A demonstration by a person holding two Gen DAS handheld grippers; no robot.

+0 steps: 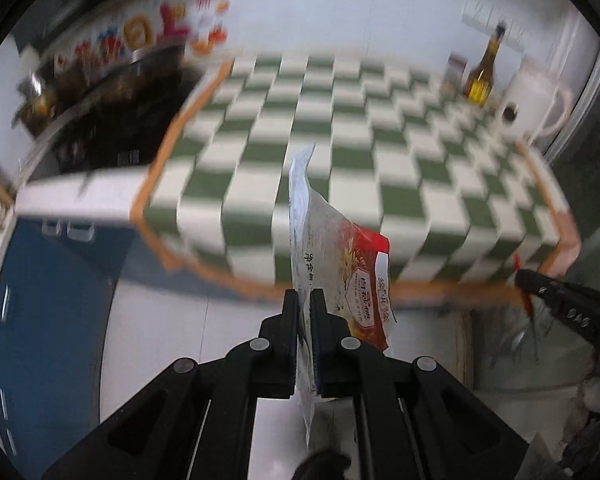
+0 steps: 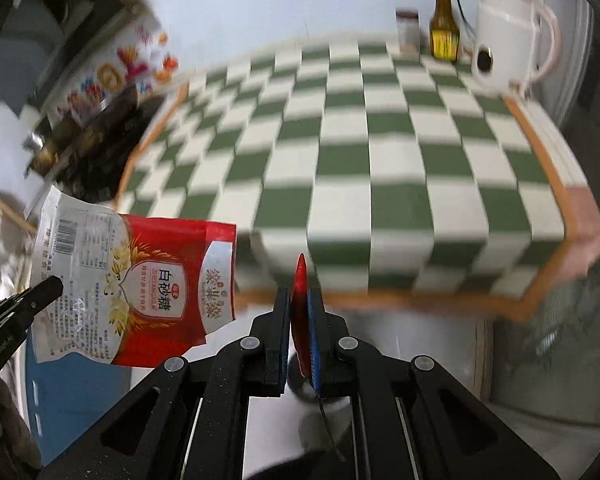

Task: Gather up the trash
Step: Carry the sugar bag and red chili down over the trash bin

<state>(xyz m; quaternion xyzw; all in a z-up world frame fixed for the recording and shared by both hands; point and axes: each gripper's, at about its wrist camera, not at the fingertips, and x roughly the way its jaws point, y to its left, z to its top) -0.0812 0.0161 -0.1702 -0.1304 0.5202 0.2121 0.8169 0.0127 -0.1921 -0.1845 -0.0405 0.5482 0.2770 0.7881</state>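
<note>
Green-and-white checked cloth covers the surface (image 2: 380,152), which fills the centre and upper half of both views, edged in orange. A white kettle (image 2: 504,44) and an amber bottle (image 2: 444,28) stand at its far end, upper right of the frame. The red-and-white sugar bag (image 2: 140,288), at lower left in the right wrist view, is pinched edge-on by the left tongs (image 1: 304,300). The right tongs (image 2: 300,300) are clenched on a thin red wrapper (image 2: 300,276), bottom centre.
</note>
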